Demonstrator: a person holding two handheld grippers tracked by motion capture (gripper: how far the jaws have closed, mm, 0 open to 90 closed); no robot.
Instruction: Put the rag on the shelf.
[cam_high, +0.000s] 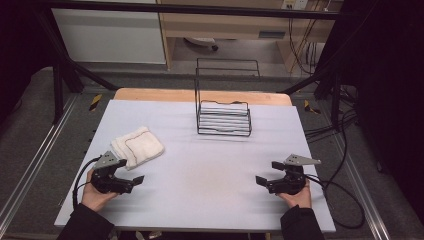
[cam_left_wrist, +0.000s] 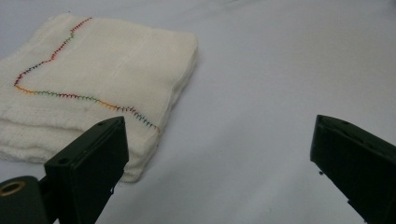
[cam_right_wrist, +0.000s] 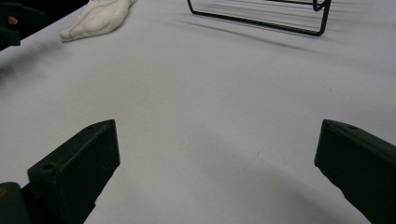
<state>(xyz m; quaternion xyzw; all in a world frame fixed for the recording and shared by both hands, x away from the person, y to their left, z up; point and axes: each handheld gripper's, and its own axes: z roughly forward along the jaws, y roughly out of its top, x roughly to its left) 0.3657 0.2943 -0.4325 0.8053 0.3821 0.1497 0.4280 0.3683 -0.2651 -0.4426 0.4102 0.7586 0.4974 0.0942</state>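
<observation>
A folded white cloth (cam_high: 137, 146) with a line of coloured stitching lies on the left part of the pale table cover (cam_high: 200, 170). My left gripper (cam_high: 131, 172) is held just in front of the cloth, jaws wide apart, nothing between them. In the left gripper view the cloth (cam_left_wrist: 93, 84) lies close ahead, left of the gap between the jaws. At the right side of the table my right gripper (cam_high: 268, 172) stands open over bare cover and points left. In the right gripper view the cloth (cam_right_wrist: 95, 18) lies far off at the upper left.
A black wire rack (cam_high: 223, 105) stands at the back middle of the table, its base (cam_right_wrist: 261, 16) also in the right gripper view. Black cables (cam_high: 345, 200) trail off the table's right edge. Frame bars and a wooden desk stand behind.
</observation>
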